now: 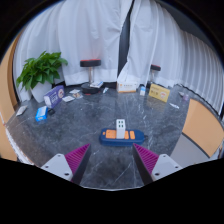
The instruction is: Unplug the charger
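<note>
A white charger (120, 126) stands plugged into a blue and orange power strip (122, 137) lying on the dark marble table (90, 115). My gripper (112, 160) is open, its two magenta pads (77, 156) spread wide apart with nothing between them. The power strip and charger lie just ahead of the fingertips, roughly centred between them, with a gap of bare table before them.
A potted green plant (40, 70) stands at the far left. Small boxes and cards (54, 96) lie near it, a blue item (41, 114) closer in. A wooden box (158, 93) and other objects sit at the far right. White curtains hang behind.
</note>
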{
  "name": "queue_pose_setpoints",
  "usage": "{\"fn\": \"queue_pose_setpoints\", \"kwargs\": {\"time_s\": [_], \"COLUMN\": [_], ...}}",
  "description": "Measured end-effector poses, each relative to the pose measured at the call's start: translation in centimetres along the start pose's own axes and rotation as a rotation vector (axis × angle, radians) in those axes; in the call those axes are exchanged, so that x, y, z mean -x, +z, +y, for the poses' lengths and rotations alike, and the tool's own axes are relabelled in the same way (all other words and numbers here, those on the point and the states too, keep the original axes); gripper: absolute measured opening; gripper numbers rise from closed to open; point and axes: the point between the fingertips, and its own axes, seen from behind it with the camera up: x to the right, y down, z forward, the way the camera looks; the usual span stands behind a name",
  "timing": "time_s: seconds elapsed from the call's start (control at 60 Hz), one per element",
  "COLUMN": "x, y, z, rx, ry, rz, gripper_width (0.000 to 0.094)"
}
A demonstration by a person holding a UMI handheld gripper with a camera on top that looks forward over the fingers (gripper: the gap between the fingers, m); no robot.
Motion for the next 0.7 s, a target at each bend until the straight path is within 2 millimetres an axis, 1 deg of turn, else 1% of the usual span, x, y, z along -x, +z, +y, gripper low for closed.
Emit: {"fn": "queue_pose_setpoints", "kwargs": {"time_s": [0.05, 0.117, 0.183, 0.2, 0.25, 0.283, 0.3, 0.317, 0.35, 0.367, 0.383, 0.4, 0.483, 0.533, 0.55, 0.567, 0.65, 0.7], "x": [-1.0, -1.9, -2.5, -2.5, -2.6, -2.9, -2.9, -3.3, -2.9, -2.9, -2.9, -3.1, -3.1, -3.1, -3.1, -3.2, -3.9, -4.4], "y": [2.7, 6.0, 8.8, 9.4, 10.9, 11.7, 12.1, 12.9, 12.9, 13.1, 13.2, 13.3, 13.5, 13.3, 13.0, 12.4, 7.4, 4.5], "z": [-1.1, -1.9, -2.5, -2.6, -2.8, -2.9, -2.9, -3.0, -2.9, -2.9, -3.0, -3.0, -3.1, -3.2, -3.7, -4.7, -13.3, -17.8], "rx": [-0.023, -0.036, -0.044, -0.045, -0.054, -0.064, -0.065, -0.07, -0.075, -0.077, -0.081, -0.087, -0.086, -0.073, -0.078, -0.1, -0.302, -0.38], "ry": [0.0, 0.008, 0.021, 0.024, 0.032, 0.037, 0.039, 0.04, 0.039, 0.037, 0.035, 0.033, 0.024, 0.044, 0.052, 0.062, 0.028, 0.03], "rz": [0.013, 0.022, 0.024, 0.022, 0.014, 0.018, 0.019, 0.018, 0.022, 0.022, 0.024, 0.031, 0.025, 0.016, 0.008, 0.003, -0.008, -0.027], "gripper_width": [0.085, 0.0847, 0.0815, 0.0793, 0.0678, 0.0577, 0.0544, 0.0474, 0.0356, 0.0283, 0.023, 0.0198, 0.0126, 0.0104, 0.0103, 0.0102, 0.01, 0.0099]}}
